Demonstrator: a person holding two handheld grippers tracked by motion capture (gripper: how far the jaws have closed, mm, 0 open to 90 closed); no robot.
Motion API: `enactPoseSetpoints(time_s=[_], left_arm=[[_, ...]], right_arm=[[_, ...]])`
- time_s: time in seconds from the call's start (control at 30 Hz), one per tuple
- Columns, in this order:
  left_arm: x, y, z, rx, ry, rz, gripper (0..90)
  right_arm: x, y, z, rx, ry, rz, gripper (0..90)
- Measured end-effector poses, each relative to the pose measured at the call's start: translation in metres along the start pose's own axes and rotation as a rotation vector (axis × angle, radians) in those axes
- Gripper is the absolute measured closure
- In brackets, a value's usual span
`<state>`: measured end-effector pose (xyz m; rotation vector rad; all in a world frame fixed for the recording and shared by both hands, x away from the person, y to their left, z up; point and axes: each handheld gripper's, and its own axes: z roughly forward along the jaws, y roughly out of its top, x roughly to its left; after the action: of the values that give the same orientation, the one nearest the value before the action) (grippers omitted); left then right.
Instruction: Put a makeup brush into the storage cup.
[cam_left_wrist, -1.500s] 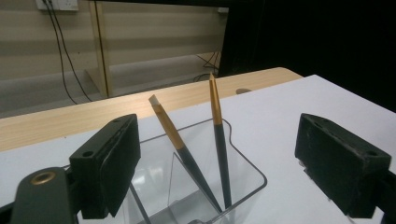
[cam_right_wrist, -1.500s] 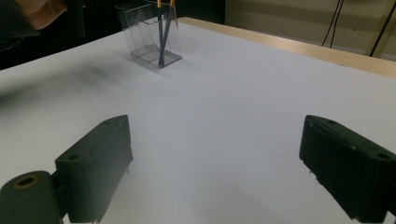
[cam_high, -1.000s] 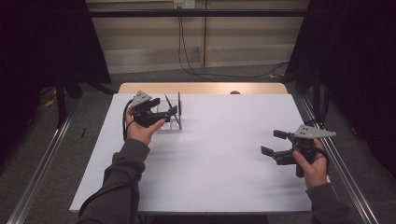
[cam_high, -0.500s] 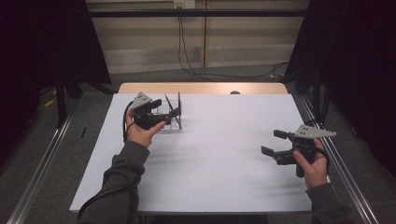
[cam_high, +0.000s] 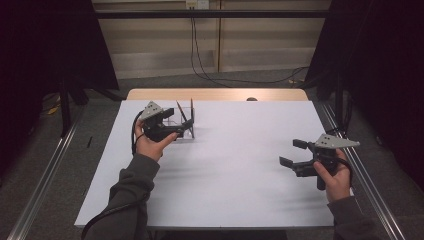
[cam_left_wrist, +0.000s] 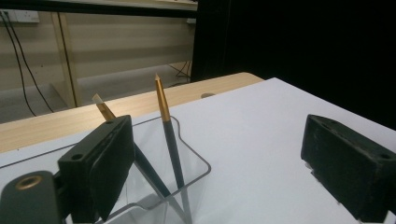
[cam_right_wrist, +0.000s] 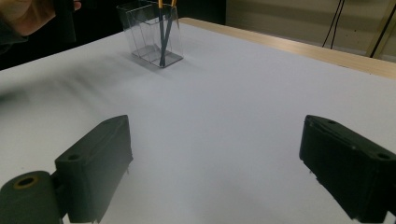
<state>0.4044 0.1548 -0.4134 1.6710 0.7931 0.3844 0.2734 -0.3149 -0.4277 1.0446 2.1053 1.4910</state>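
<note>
Both grippers black: left gripper (cam_high: 179, 129), right gripper (cam_high: 295, 153), each topped by a grey three-cornered plate (small holes visible). Black cable trails. Dark grey sleeves.

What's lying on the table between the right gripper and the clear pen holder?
Nothing: in the right gripper view, bare white tabletop stretches from the right gripper to the clear pen holder. The high view shows the same.

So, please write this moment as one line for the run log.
left hand-held gripper: open, jaws just opening, at clear holder | two pens: standing in holder | right hand-held gripper: open, nothing held
</note>
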Motion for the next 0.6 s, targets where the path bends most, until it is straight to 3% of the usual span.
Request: enactPoseSetpoints(time_s=[0.1, 0.27, 0.47, 0.53, 0.6], left_arm=[[-0.0002, -0.0003, -0.0010, 0.005, 0.005, 0.006, 8.1], [-0.0013, -0.0019, -0.0019, -0.001, -0.033, 0.013, 4.8], [-0.0026, -0.0029, -0.0043, 0.010, -0.046, 0.036, 2.7], [-0.0037, -0.0036, -0.0047, 0.004, -0.055, 0.015, 2.5], [-0.0037, -0.0042, -0.0049, 0.001, -0.075, 0.032, 1.8]], right_arm=[[0.0003, 0.0001, 0.0000, 0.000, 0.001, 0.000, 8.6], [0.0003, 0.0002, -0.0001, -0.002, -0.001, -0.002, 8.6], [0.0001, 0.0004, -0.0006, -0.002, 0.001, -0.004, 8.6], [0.0001, 0.0003, -0.0007, -0.001, -0.003, -0.004, 8.6], [0.0001, 0.0002, -0.0009, -0.001, -0.002, -0.001, 8.6]])
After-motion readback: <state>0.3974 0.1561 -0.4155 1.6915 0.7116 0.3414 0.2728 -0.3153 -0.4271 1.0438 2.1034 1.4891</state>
